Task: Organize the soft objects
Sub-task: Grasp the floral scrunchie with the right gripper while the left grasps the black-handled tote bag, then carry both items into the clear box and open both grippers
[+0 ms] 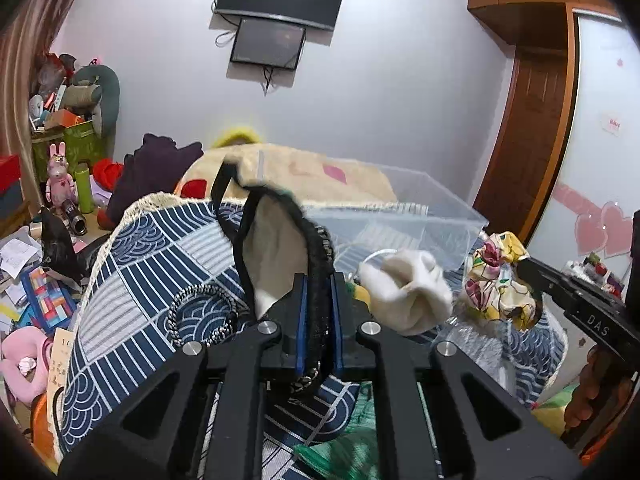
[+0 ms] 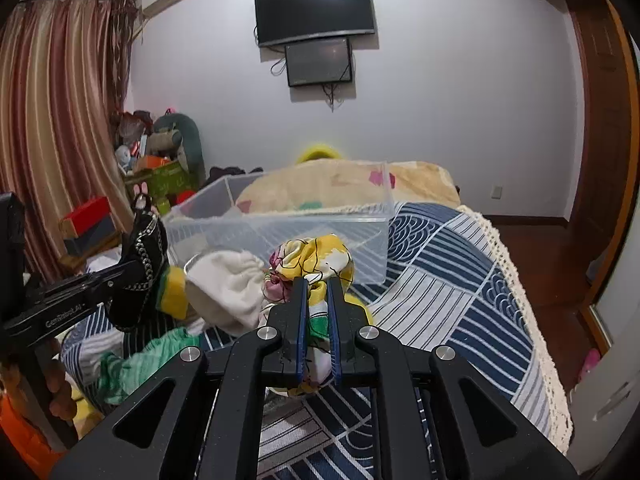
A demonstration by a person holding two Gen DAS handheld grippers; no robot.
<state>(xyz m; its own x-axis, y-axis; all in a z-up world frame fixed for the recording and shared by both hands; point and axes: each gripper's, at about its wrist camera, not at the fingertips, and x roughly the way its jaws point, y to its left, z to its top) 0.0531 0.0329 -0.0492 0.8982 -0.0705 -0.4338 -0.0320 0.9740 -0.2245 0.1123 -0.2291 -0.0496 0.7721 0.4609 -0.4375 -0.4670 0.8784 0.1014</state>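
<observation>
1. Left tool clamped narrow on black hat, chain trim along its brim, cream lining facing camera; hat lifted above bed
2. Same left tool seen from right wrist view at left edge, black hat bunched in its grip, just beside yellow-green fabric
3. Right tool clamped narrow on floral cloth, yellow, pink and white print, bunched up between the fingers
4. Right tool in left wrist view coming in from right, floral cloth held at its tip
5. White knit hat lying on bed between the two held items, touching floral cloth in right wrist view; also at
6. Clear plastic bin sitting on bed just behind white knit hat and floral cloth; nothing readable inside, see-through; also at
7. Blue-white patterned bedspread under everything, beige blanket behind bin
8. Green-white cloth crumpled on bed lower left, below left tool
9. TV on wall above smaller screen; curtain at left
</observation>
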